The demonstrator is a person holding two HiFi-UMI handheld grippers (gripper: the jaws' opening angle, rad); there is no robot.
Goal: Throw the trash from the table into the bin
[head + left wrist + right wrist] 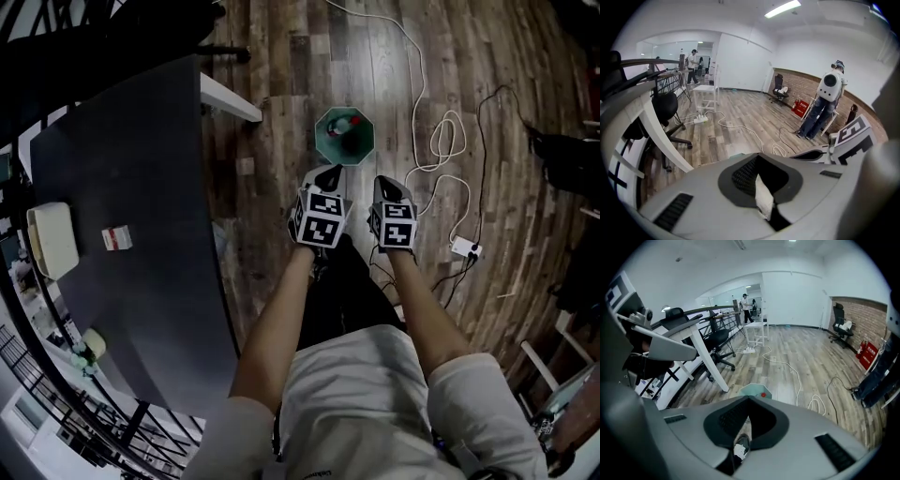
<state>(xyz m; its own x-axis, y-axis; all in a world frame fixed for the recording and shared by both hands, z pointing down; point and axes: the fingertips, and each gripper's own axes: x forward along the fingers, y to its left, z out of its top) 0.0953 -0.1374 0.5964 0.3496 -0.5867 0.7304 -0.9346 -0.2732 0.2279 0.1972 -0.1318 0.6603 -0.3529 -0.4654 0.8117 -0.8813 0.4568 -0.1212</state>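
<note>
The bin (322, 141) is seen standing on the wooden floor (281, 84), just off the corner of the dark table (141, 187). Red and white rubbish can be made out inside it.

Both grippers are held side by side on the near side of the bin, raised above the floor and tilted down towards it. The left gripper (328, 176) is placed slightly closer to the table than the right gripper (384, 185).

In the left gripper view, the fingers are drawn together on a small white scrap (764, 199), which is nipped in the slit between them. In the right gripper view, the fingers are pressed fully together. Only a sliver of floor and a small dark-and-white bit are seen low in the slit, and what that bit is cannot be told.

Well away from the bin, a red-and-white packet (116, 238) is left lying on the table, with a cream tray (52, 239) beside it near the table's far edge.

On the side of the bin away from the table, a white cable (441, 141) is looped across the floor.
</note>
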